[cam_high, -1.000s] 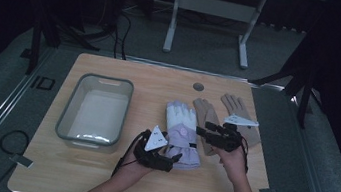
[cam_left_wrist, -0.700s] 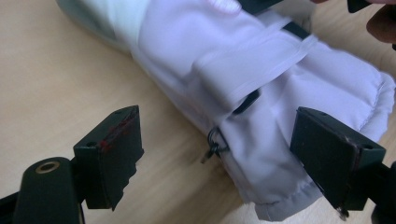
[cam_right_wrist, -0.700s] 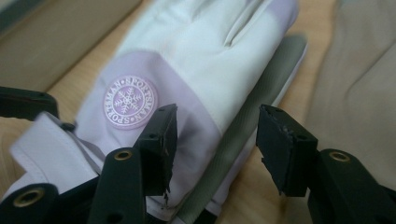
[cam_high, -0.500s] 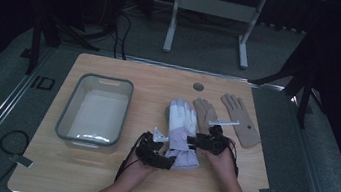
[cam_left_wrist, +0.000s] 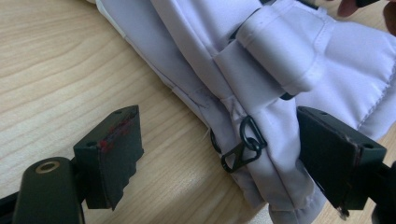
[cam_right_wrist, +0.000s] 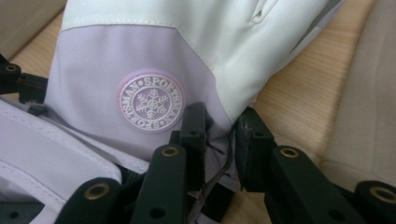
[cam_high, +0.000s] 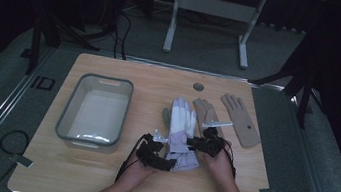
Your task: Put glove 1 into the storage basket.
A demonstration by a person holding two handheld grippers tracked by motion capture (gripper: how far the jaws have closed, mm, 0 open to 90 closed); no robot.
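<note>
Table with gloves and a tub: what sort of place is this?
Probably a recording lab or studio: a wooden table on grey carpet, dark surroundings, a metal stand behind, and cabled tongs handling a ski glove.

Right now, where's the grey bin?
In the high view the grey bin sits on the left half of the table, left of the white and lilac ski glove, with the left gripper near its front right corner.

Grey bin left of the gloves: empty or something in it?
Empty. The high view shows the grey bin's bare pale floor; the gloves lie on the table beside it.
</note>
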